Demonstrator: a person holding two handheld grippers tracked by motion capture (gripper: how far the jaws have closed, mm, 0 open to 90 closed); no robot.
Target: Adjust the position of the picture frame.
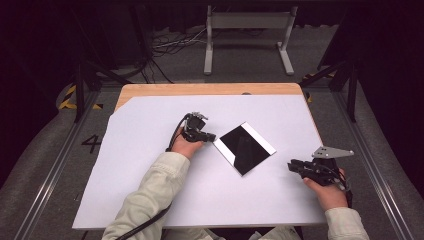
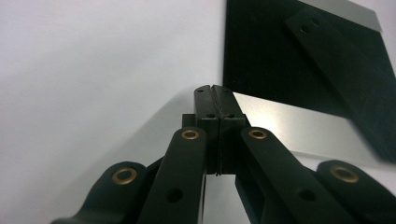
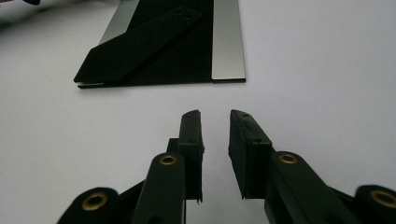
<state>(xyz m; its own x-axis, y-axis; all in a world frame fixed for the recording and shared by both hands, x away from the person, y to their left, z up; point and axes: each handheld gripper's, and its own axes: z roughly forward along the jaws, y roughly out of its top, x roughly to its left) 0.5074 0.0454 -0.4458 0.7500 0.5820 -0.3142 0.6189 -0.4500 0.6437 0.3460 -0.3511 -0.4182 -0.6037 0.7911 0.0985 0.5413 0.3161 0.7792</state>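
With jaws pressed together, empty, the left gripper touched the left corner of the flat black photo-frame back mid-counter, the right gripper parted, nearer right; prodding could skid the frame away.

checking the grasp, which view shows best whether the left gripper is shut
The left gripper view: the left gripper has its jaws pressed together at the black panel edge. The high view shows it small, jaws unreadable.
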